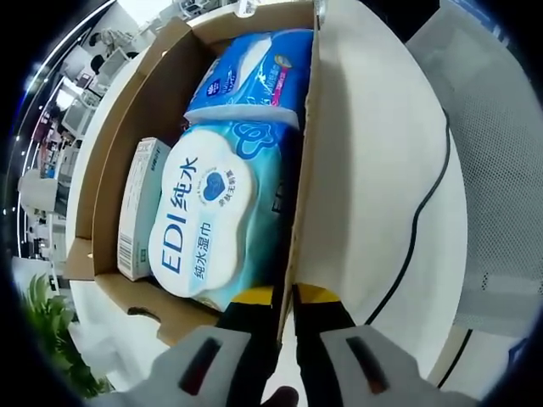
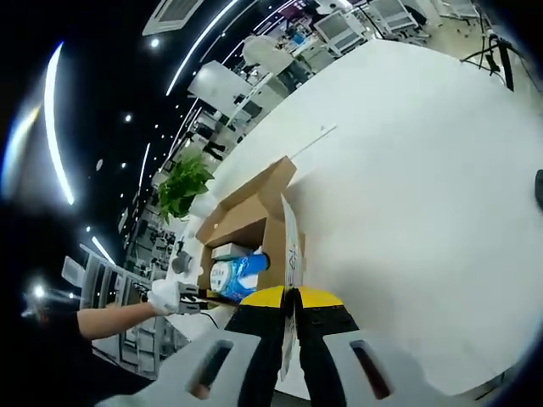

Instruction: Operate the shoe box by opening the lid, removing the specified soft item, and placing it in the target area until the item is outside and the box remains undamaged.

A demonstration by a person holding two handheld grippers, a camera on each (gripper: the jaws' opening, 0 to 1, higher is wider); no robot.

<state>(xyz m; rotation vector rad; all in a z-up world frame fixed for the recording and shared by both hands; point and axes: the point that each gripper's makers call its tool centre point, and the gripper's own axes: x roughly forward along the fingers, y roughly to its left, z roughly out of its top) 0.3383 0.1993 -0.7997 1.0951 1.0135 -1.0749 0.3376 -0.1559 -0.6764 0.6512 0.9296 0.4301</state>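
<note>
In the left gripper view, the left gripper [image 1: 286,298] has its jaws clenched on the shoe box [image 1: 127,127] right wall; inside lie a wet-wipes pack [image 1: 212,216], a blue pack [image 1: 254,72] farther off and a small carton [image 1: 140,208] at left.

In the right gripper view, the right gripper [image 2: 288,298] jaws pinch the lid flap [image 2: 290,242] edge, the box standing open on the white worktop [image 2: 407,170].

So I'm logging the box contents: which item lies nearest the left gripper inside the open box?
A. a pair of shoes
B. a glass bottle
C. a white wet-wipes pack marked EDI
C: the wet-wipes pack with blue EDI lettering lies in the shoe box just ahead of the left gripper.
</note>
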